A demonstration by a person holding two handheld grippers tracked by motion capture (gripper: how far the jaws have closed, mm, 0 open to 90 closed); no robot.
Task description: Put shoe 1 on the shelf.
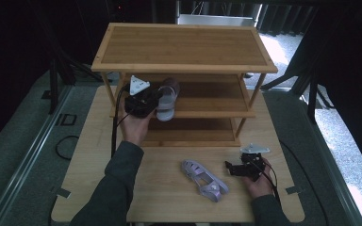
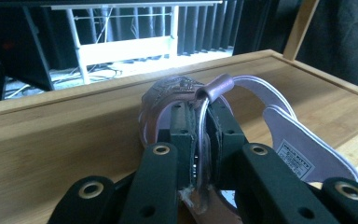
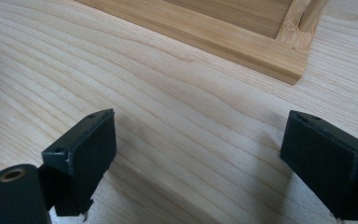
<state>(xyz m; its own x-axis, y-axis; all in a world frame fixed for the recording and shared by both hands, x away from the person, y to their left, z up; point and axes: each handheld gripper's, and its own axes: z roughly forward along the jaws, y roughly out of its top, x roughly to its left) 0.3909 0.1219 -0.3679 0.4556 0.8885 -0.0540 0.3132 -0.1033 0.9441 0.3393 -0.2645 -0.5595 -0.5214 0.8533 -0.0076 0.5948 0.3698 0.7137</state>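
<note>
- Three shelves make the wooden rack that stands at the far half of the light wooden table; I take this rack as the landmark.
- At the left part of the rack's middle shelf, the left hand-held gripper holds a lilac sandal by its strap; the jaws are closed narrow on that strap.
- In the left gripper view, the sandal's toe part rests on the shelf board, and the heel end with a printed label is near the camera.
- In front of the rack, on the bare table, a second lilac sandal lies on its side.
- To the right of this sandal, in front of the rack's right leg, the right hand-held gripper is low over the table; its jaws stand wide apart with nothing between them.
- The table top has pale wood grain, and the rack's bottom frame is darker.
- Around the table is a grey floor, with dark curtains behind the rack and bright light at the far right.
- A black cable loop lies on the floor left of the rack.
</note>
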